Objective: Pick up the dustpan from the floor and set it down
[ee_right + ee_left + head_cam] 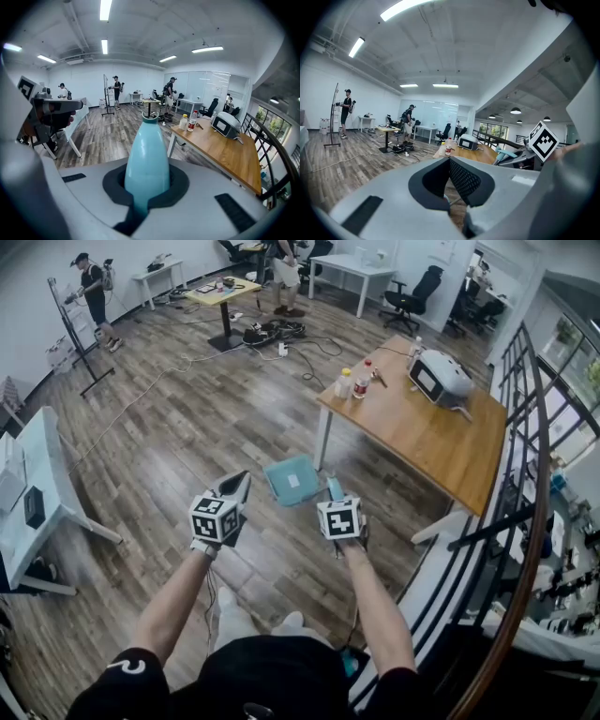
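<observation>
The teal dustpan (292, 479) hangs above the wooden floor in the head view, its pan flat with a white label on top. My right gripper (335, 491) is shut on its handle. In the right gripper view the teal handle (147, 159) sticks out forward between the pads of the right gripper (146, 197). My left gripper (239, 486) is level with it, just left of the pan, holding nothing. In the left gripper view the black pads of the left gripper (450, 161) meet at their tips, and the dustpan handle (506, 153) shows at the right.
A wooden table (441, 442) stands close on the right, with two bottles (352, 382) and a white device (439, 376) on it. A dark railing (525, 474) runs along the right edge. A white table (42, 488) is at the left. Cables (272, 334) and people are far back.
</observation>
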The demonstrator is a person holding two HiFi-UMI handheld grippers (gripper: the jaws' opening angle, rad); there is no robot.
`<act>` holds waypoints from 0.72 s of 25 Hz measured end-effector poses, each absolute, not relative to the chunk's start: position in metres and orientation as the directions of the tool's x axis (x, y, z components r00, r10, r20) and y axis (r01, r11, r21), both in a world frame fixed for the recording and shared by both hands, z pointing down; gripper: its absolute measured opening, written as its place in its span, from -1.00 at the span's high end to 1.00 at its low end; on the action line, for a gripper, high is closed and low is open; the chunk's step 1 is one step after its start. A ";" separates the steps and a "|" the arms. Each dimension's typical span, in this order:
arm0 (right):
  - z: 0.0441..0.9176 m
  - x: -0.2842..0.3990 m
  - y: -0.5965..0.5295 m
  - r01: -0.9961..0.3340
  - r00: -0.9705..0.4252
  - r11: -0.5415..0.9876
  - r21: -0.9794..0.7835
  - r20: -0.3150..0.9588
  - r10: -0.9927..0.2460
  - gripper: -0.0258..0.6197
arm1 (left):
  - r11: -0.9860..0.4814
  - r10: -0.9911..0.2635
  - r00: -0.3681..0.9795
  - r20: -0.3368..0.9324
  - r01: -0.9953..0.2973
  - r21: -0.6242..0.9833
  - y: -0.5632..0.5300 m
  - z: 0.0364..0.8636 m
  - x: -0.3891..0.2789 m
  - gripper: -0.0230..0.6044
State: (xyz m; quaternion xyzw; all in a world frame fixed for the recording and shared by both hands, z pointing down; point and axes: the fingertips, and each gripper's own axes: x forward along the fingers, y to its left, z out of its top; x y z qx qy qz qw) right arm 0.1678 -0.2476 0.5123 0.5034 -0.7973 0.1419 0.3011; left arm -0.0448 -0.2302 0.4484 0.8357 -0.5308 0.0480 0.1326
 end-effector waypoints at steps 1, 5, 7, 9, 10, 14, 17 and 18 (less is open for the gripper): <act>0.513 0.168 -0.247 -0.888 -0.310 0.453 0.079 0.625 -0.717 0.93 | -0.401 -0.874 0.432 0.221 -0.900 0.172 -0.229 0.449 -0.045 0.94; 0.516 0.164 -0.242 -0.886 -0.316 0.458 0.070 0.633 -0.706 0.93 | -0.401 -0.875 0.432 0.220 -0.900 0.174 -0.226 0.450 -0.049 0.94; 0.519 0.162 -0.239 -0.886 -0.317 0.460 0.066 0.638 -0.701 0.93 | -0.400 -0.875 0.431 0.221 -0.900 0.171 -0.224 0.450 -0.051 0.94; 0.519 0.160 -0.237 -0.884 -0.317 0.462 0.068 0.640 -0.700 0.93 | -0.404 -0.874 0.433 0.221 -0.900 0.166 -0.220 0.451 -0.052 0.94; 0.519 0.158 -0.236 -0.883 -0.318 0.464 0.069 0.639 -0.700 0.93 | -0.405 -0.873 0.434 0.222 -0.899 0.165 -0.218 0.451 -0.054 0.94; 0.523 0.154 -0.235 -0.883 -0.315 0.464 0.071 0.644 -0.697 0.93 | -0.400 -0.874 0.430 0.226 -0.901 0.168 -0.214 0.454 -0.062 0.94; 0.530 0.151 -0.235 -0.882 -0.308 0.466 0.076 0.655 -0.690 0.93 | -0.393 -0.873 0.425 0.238 -0.904 0.171 -0.214 0.462 -0.069 0.94; 0.532 0.150 -0.235 -0.881 -0.306 0.466 0.079 0.657 -0.689 0.93 | -0.390 -0.873 0.423 0.243 -0.905 0.172 -0.213 0.465 -0.072 0.94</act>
